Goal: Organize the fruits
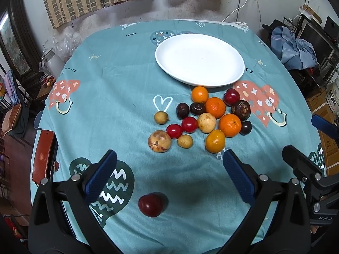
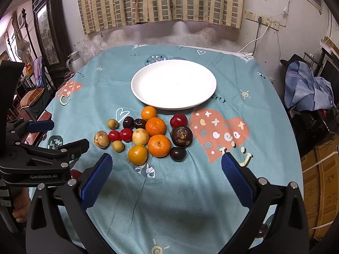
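Fifteen or so fruits (image 2: 148, 136) lie bunched on the desk (image 2: 190, 190), just in front of a white plate (image 2: 173, 84) that holds nothing. Among them are three mandarins (image 2: 155, 127), a smooth orange-yellow fruit (image 2: 137, 154), two glossy red ones (image 2: 126, 134), several dark plums (image 2: 178, 154), a wrinkled purple passion fruit (image 2: 181, 136), small tan longans (image 2: 112, 124) and a blotchy beige fruit (image 2: 101, 139). One red plum (image 1: 150, 204) sits alone, well apart from the pile, between the left tongs' (image 1: 169, 169) fingers in the left wrist view; the right wrist view shows only a sliver of it behind the other tool.

Both the left tongs and the right tongs (image 2: 167, 171) stand wide apart, holding nothing, above the teal tablecloth (image 2: 106, 97).

"GenRobot.AI" is printed on the left tool's body, readable only from the right wrist view. The cloth carries partial lettering, "orry".

A bare hand (image 2: 20, 207) grips the left tool's handle, seen only in the right wrist view.
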{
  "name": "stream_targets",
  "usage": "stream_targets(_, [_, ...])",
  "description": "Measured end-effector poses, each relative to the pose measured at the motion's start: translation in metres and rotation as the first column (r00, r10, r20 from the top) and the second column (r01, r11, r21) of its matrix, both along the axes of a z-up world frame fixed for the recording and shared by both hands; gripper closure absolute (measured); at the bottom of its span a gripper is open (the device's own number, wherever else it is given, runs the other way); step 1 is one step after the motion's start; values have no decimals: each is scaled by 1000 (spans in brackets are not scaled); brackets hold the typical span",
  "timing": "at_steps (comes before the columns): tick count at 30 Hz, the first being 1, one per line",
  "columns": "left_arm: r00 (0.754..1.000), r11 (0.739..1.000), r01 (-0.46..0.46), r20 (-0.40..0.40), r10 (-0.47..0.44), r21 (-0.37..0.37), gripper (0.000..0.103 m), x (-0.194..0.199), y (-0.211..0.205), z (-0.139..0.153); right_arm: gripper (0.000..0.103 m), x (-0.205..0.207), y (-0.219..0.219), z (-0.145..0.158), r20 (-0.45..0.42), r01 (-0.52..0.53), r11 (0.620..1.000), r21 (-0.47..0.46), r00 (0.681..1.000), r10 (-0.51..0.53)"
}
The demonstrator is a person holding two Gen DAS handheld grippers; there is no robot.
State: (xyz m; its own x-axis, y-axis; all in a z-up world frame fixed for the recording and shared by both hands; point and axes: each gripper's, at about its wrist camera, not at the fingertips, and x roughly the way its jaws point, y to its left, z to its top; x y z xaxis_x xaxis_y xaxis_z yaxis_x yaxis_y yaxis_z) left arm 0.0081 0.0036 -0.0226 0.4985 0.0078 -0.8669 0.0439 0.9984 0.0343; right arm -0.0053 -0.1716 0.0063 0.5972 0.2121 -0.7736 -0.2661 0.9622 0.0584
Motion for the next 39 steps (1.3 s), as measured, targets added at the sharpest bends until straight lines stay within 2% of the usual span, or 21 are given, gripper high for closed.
stream_targets(21, [1000, 1000, -1, -29, 1, 0, 2, 3, 3, -7, 1, 1, -1, -3, -8, -5, 1000, 10, 1000, 5])
stream_targets(24, [999, 999, 34, -14, -34, -3, 2, 4, 13, -19, 1, 2, -3, -11, -20, -2, 1000, -6, 1000, 2])
stream_targets(27, [999, 997, 28, -31, -26, 73, 2, 4, 31, -50, 1, 6, -13, -21, -55, 20, 1000, 16, 998, -19])
stream_targets(29, [998, 998, 12, -65, -8, 57, 2, 4, 48, -71, 1, 9, -22, -29, -90, 51, 998, 41, 995, -47])
stream_targets(31, [997, 1000, -19, -74, 18, -19, 5, 4, 63, -82, 1, 12, -29, -33, -121, 72, 995, 71, 991, -63])
stream_targets(33, [997, 998, -25, -76, 21, -57, 10, 8, 67, -86, 1, 13, -32, -36, -142, 81, 992, 95, 988, -67])
stream_targets(36, [998, 998, 26, -55, -29, -51, 21, 20, 55, -88, 1, 14, -33, -37, -145, 82, 993, 89, 987, -69])
stream_targets(39, [995, 995, 77, -52, -80, -68, 24, 39, 42, -94, 1, 12, -35, -37, -147, 84, 992, 89, 987, -71])
